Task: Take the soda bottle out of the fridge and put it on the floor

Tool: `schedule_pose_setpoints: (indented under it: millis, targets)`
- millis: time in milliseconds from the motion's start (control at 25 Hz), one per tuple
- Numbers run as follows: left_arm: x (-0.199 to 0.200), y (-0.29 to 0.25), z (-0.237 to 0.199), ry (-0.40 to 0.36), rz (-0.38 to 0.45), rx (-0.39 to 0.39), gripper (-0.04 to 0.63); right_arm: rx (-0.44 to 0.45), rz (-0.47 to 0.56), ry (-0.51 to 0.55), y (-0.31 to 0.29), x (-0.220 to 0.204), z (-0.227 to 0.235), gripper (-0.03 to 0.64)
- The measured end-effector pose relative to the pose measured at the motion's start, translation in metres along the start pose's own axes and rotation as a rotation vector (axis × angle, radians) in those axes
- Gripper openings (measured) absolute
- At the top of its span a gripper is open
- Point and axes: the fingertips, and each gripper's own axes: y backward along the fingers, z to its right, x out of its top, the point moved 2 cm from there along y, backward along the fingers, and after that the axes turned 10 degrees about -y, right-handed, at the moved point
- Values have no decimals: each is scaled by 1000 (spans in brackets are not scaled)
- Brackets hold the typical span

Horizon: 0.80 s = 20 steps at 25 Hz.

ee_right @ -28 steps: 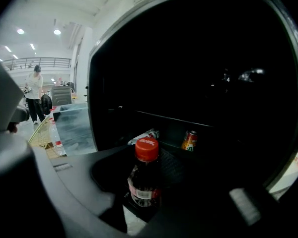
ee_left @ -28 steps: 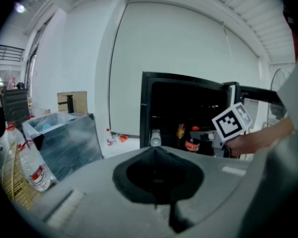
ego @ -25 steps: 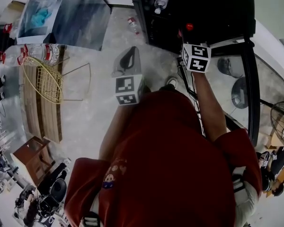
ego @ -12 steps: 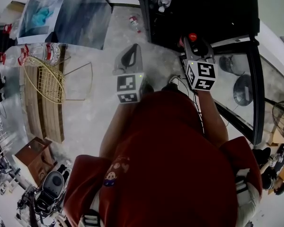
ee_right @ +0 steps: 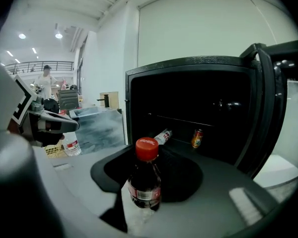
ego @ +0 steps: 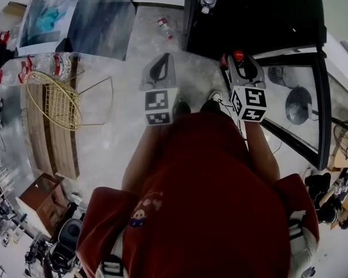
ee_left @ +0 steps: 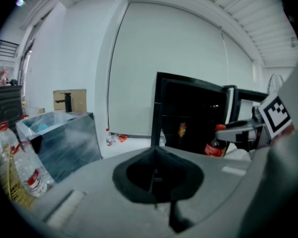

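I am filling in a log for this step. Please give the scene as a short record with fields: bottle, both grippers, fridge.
soda bottle: upright, red cap, held in front of the fridge, not on the floor
right gripper: shut on the soda bottle
left gripper: jaws together, nothing between them
fridge: door open; a can and a lying bottle inside
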Motion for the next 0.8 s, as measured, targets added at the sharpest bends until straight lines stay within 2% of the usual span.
schedule_pose_setpoints:
  millis: [400, 800]
  targets:
    - [-39, 10, -24, -9, -41, -114, 0, -67, -48, -27, 3, -32, -47, 142]
    - [-70, 17, -21, 6, -81, -138, 0, -51, -132, -47, 17, -71, -65, 133]
